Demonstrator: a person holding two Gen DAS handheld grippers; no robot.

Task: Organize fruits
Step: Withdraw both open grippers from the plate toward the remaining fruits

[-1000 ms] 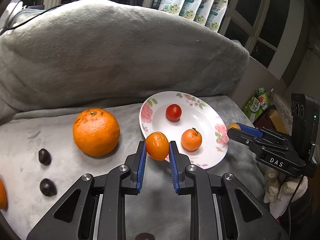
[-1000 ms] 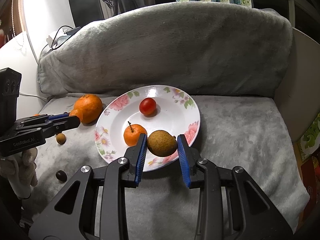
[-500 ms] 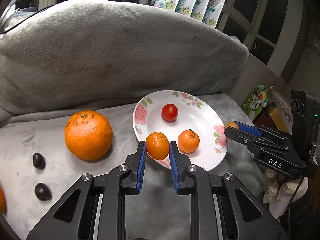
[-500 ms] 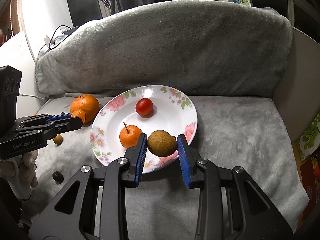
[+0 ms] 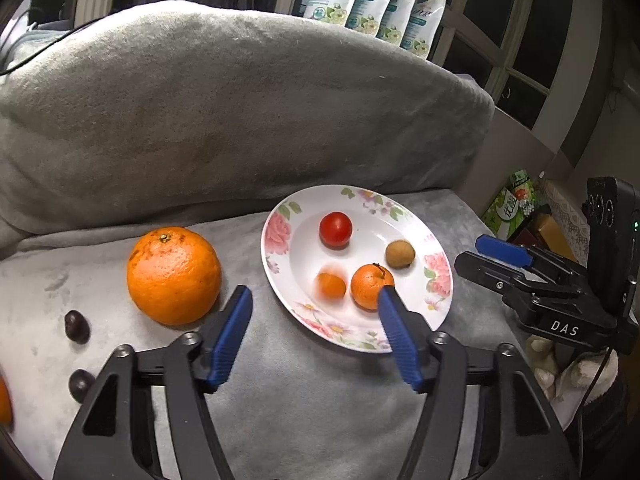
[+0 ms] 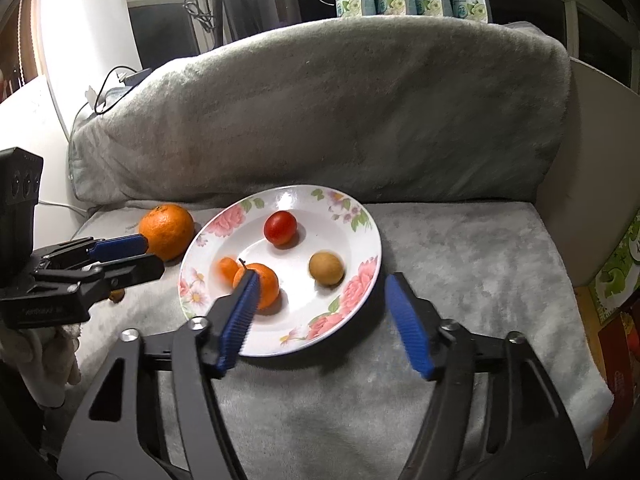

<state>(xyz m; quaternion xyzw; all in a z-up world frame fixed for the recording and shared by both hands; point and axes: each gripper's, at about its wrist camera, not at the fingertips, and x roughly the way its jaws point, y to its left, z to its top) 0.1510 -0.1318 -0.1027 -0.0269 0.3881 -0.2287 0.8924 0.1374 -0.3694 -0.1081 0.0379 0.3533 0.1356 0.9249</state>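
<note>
grey blanket (image 5: 280, 400) covers sofa; pouches (image 5: 376, 4) line the windowsill.

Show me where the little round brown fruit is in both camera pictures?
Left wrist view: the little round brown fruit lies on the right side of the white flowered plate, right of the red tomato.
Right wrist view: it lies right of the plate's middle, below and right of the tomato.
Shared landmark: the red tomato.
</note>
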